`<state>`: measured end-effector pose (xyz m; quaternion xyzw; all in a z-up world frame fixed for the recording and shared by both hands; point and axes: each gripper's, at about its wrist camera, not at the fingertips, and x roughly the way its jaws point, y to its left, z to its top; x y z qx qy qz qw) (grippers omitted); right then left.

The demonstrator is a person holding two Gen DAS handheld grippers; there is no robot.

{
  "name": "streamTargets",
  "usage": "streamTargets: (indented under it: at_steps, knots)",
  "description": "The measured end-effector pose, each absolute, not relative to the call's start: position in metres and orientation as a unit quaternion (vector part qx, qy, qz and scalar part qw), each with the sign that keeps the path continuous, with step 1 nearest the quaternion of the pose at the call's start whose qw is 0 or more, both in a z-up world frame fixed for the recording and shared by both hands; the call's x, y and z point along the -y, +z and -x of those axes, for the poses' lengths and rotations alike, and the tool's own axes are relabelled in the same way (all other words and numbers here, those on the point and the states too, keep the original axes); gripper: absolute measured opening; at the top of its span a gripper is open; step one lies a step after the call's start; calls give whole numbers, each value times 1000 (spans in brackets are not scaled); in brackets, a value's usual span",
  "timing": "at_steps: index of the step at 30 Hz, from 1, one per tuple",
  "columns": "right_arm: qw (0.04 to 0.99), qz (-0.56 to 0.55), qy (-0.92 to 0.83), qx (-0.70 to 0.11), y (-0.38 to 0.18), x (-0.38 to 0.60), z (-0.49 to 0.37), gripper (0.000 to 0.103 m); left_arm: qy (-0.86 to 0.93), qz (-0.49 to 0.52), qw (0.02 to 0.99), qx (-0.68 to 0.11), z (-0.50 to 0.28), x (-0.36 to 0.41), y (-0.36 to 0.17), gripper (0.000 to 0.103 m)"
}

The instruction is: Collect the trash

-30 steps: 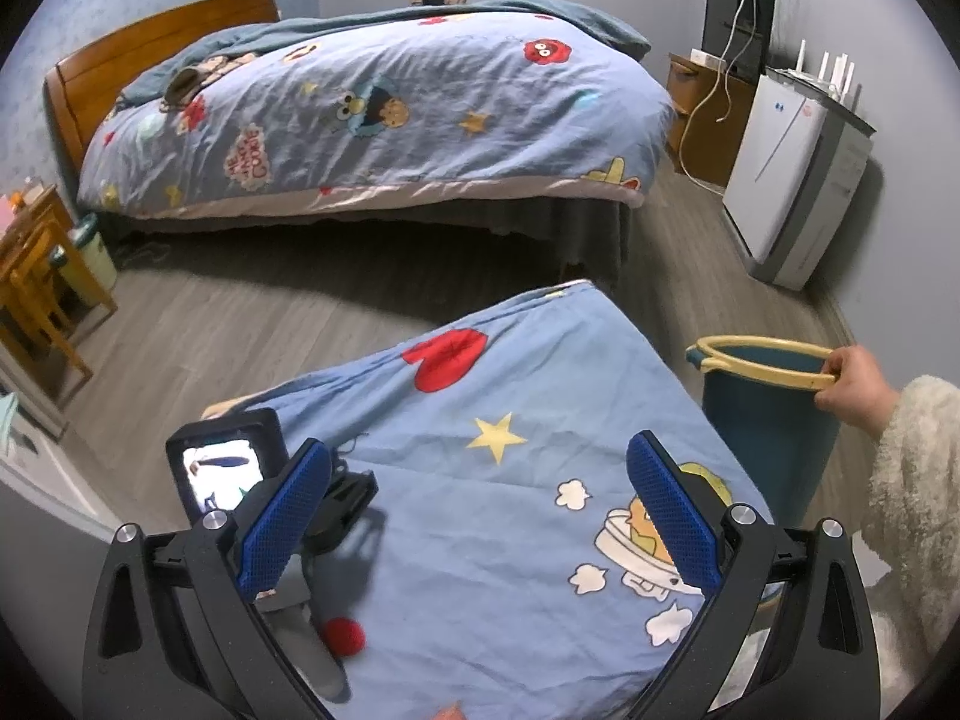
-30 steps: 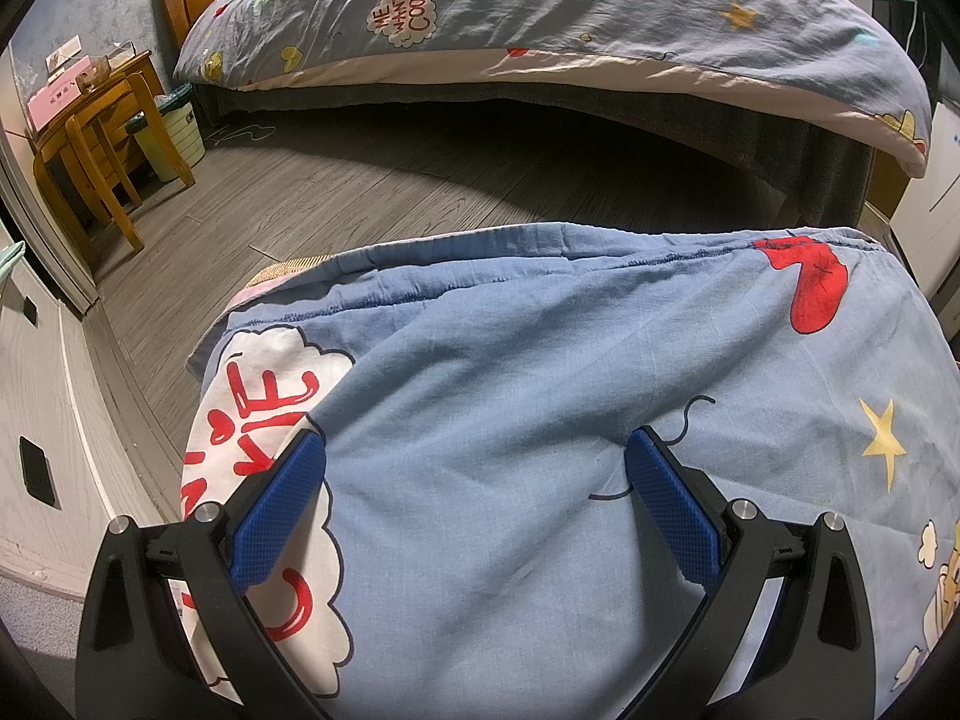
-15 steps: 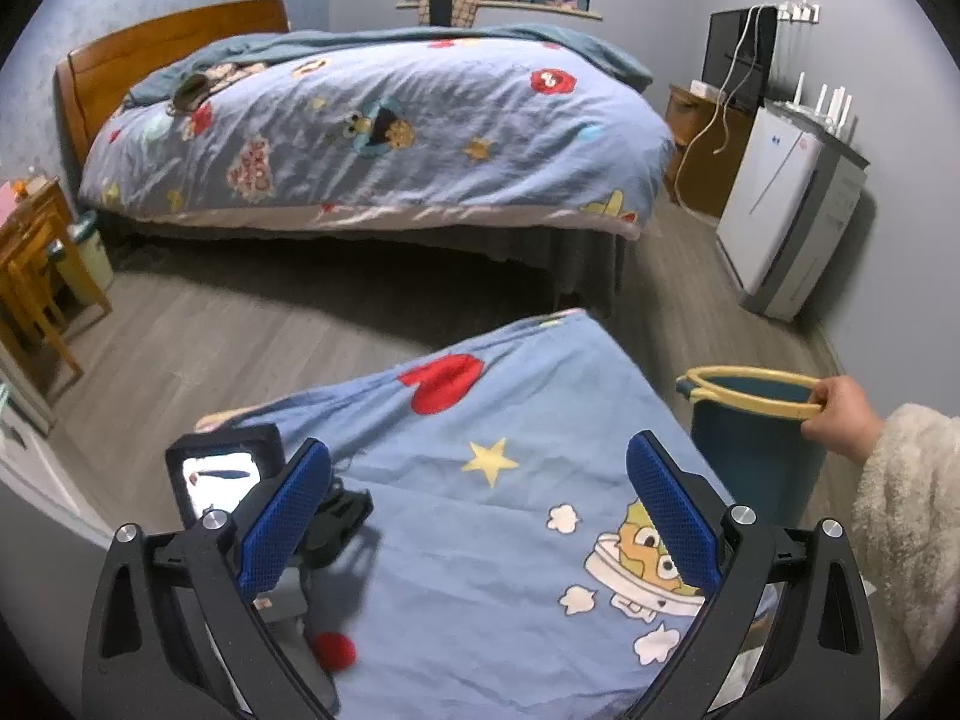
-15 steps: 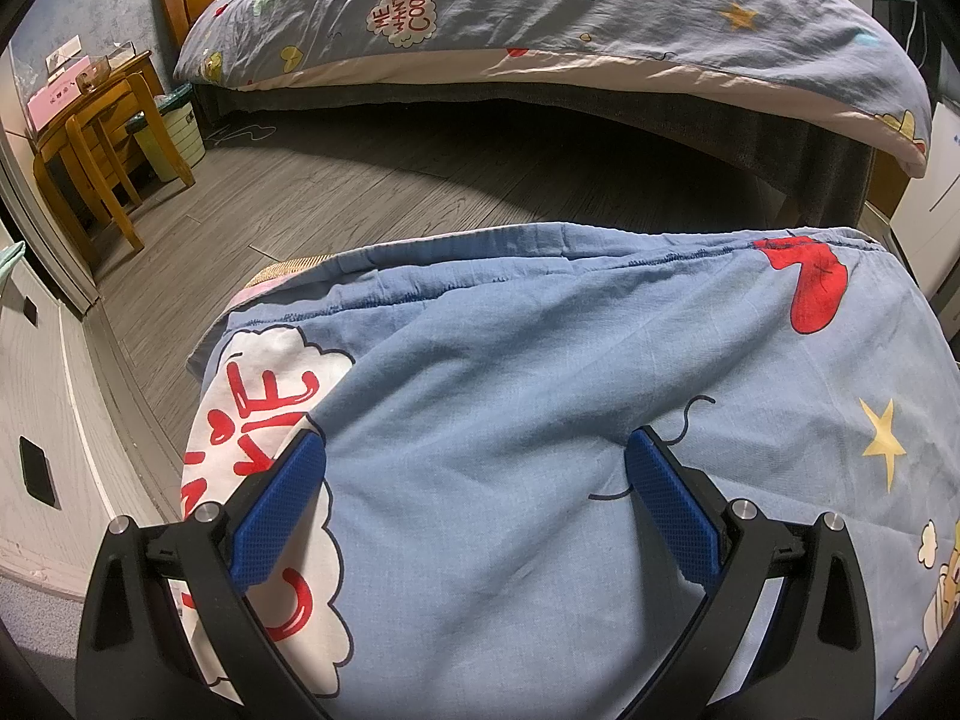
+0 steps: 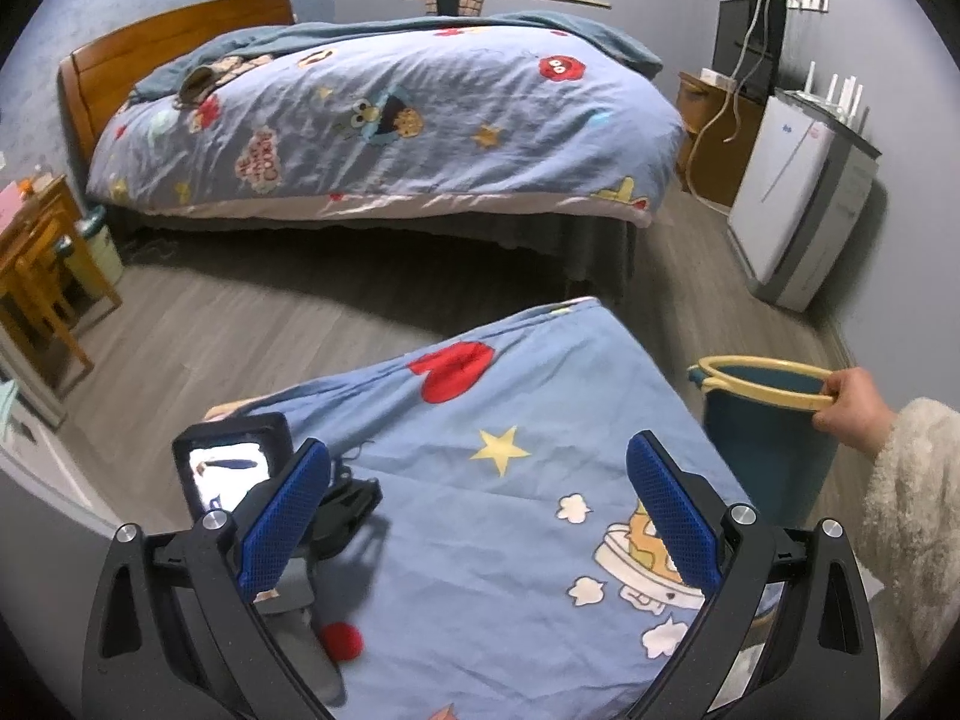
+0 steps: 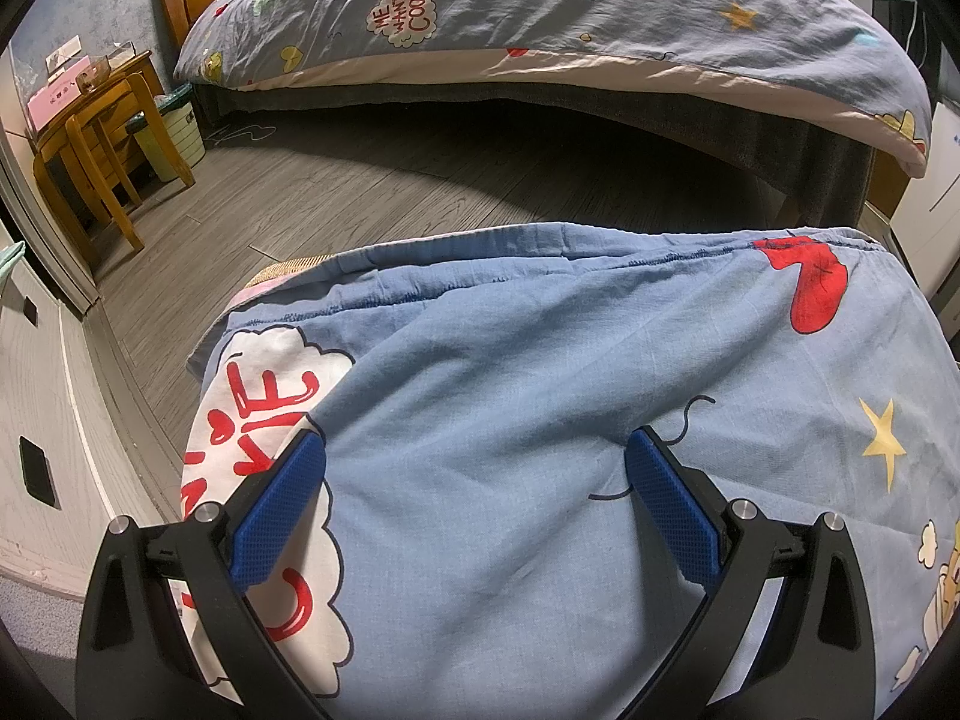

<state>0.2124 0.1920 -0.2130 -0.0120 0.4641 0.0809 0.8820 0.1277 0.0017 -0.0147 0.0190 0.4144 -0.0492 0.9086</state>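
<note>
Two grippers hang over a small surface draped in a blue cartoon-print cloth point(image 5: 522, 516), each with its blue-padded fingers spread wide and nothing between them. The left gripper point(image 5: 474, 516) has risen and pulled back over the last second: its view now takes in more of the grey wood floor point(image 5: 252, 324) between the cloth and the bed point(image 5: 384, 120), and the window ledge at the far wall has come fully into sight. The right gripper point(image 6: 474, 492) has not moved; its view matches the earlier ones.

In the left wrist view, a hand point(image 5: 852, 408) in a fluffy cream sleeve point(image 5: 912, 480) grips the yellow rim of a blue bucket point(image 5: 762, 438), which stands just beside the cloth's right edge. Bucket and hand now sit lower in that view than a second ago, with the grip on the rim unchanged. A small red ball point(image 5: 341, 641) lies on the cloth near the left finger, beside a black device with a lit screen point(image 5: 231, 468); whether the ball is trash cannot be told.

Readable writing: the quilt on the bed carries a speech bubble with "ME WANT COOKIE" point(image 6: 401, 11). On the nearer cloth, a white cloud patch point(image 6: 264, 396) shows large red letters partly hidden by the left finger of the right gripper; "IE" and a "C" are visible. A white appliance point(image 5: 798, 192) by the right wall bears a small mark too tiny to read.
</note>
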Motion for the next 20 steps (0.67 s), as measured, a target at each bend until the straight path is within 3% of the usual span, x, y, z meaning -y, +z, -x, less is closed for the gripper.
streamTargets:
  at_steps: [20]
  knots:
    - [882, 12, 81, -464, -214, -192, -214, 99, -13, 24, 892, -452, -136, -10, -21, 98]
